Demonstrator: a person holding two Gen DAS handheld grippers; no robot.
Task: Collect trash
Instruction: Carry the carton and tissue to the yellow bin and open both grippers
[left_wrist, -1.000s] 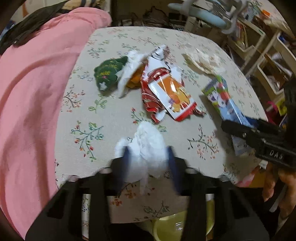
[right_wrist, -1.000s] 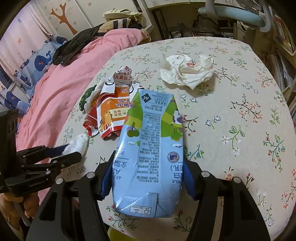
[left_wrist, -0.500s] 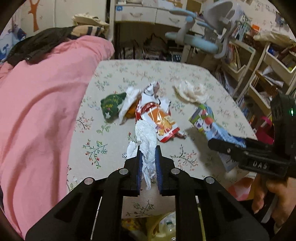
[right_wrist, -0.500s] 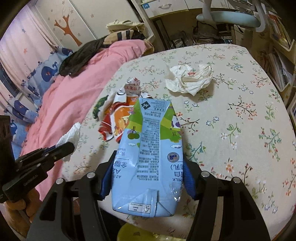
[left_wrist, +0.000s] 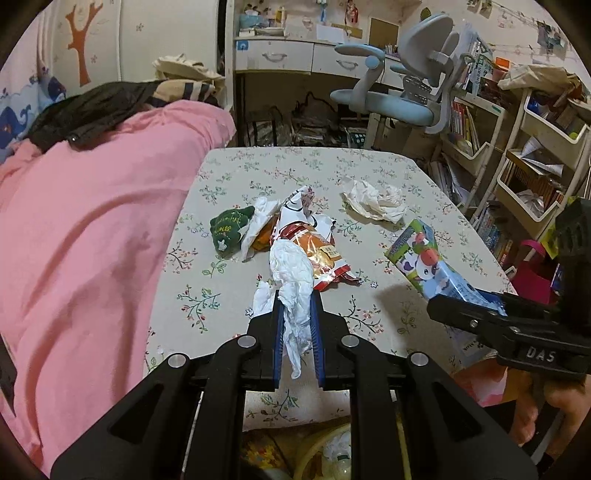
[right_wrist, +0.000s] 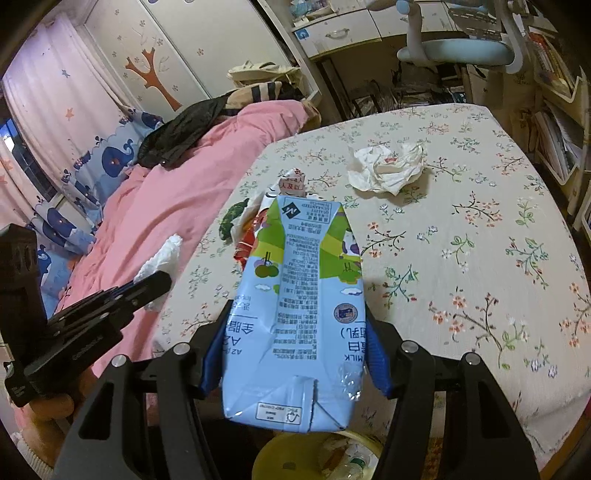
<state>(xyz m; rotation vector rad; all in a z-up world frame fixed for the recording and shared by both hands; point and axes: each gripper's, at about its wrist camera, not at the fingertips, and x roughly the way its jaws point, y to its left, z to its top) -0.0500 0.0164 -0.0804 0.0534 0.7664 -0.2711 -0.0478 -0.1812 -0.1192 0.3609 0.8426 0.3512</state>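
Note:
My left gripper (left_wrist: 297, 306) is shut on a white crumpled tissue (left_wrist: 291, 273), held up above the near edge of the floral table (left_wrist: 207, 295). My right gripper (right_wrist: 293, 321) is shut on a flattened blue milk carton (right_wrist: 299, 306), also lifted off the table; the same carton (left_wrist: 424, 258) shows at the right of the left wrist view. On the table lie a red and orange snack wrapper (left_wrist: 317, 251), a green pouch (left_wrist: 229, 229) and a crumpled white paper (left_wrist: 373, 199). A yellow bin (right_wrist: 325, 458) with trash in it sits below the table's near edge.
A pink blanket (left_wrist: 92, 240) covers the bed along the table's left side. Beyond the table stand a blue desk chair (left_wrist: 399, 96) and a desk with drawers. Shelves and white racks (left_wrist: 535, 147) crowd the right side. A hand (left_wrist: 543, 406) holds the right gripper.
The left gripper closed on the tissue and lifted it off the table. Both grippers rose and pulled back, so more of the room shows. The carton stayed gripped.

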